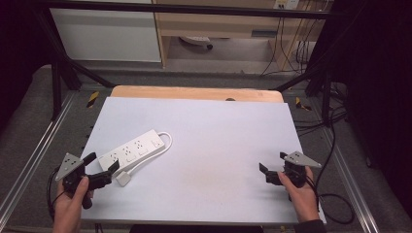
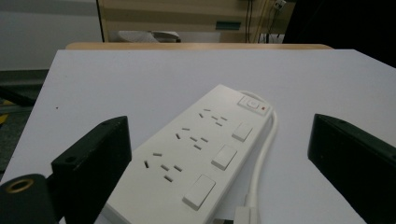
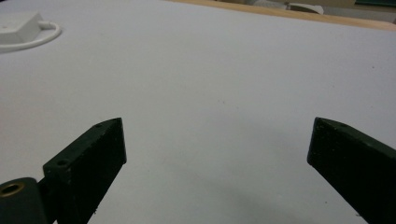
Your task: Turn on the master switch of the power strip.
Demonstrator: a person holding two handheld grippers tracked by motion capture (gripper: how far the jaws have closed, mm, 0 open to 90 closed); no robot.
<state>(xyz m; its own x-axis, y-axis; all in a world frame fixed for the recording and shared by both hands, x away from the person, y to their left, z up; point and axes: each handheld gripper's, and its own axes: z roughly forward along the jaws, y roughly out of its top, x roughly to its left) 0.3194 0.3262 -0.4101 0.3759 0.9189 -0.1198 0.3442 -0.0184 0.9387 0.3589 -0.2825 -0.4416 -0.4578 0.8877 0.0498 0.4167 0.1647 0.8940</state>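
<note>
- High view: a white power strip (image 1: pixel 132 148) lies on the left part of the white table (image 1: pixel 209 136), set at a slant, its cord looping round the far end and running back along its side to a white plug (image 1: pixel 124 179) near the front. The left gripper (image 1: pixel 102 167) sits at the strip's near end with its jaws spread wide, one on each side of that end, touching nothing that I can make out; this looks like a lineup for taking hold of the strip by its short end. The right gripper (image 1: pixel 272 167) is held well apart over bare table at the right, jaws also apart and empty, probably waiting its turn.
- Left gripper view: here the power strip (image 2: pixel 196 158) runs away between the two wide-apart jaws, which explains the hand's angle, since it is aligned with the strip's long axis. This view gives what the high one cannot: three socket groups, a rocker switch beside each, and a main switch with a red light at the far end. The cord (image 2: pixel 261 158) lies along the strip's right side.
- Right gripper view: the open jaws frame only plain table (image 3: pixel 219 93); the far end of the power strip (image 3: pixel 18 28) with its cord loop sits at the upper left corner, confirming the distance between this gripper and the work.
</note>
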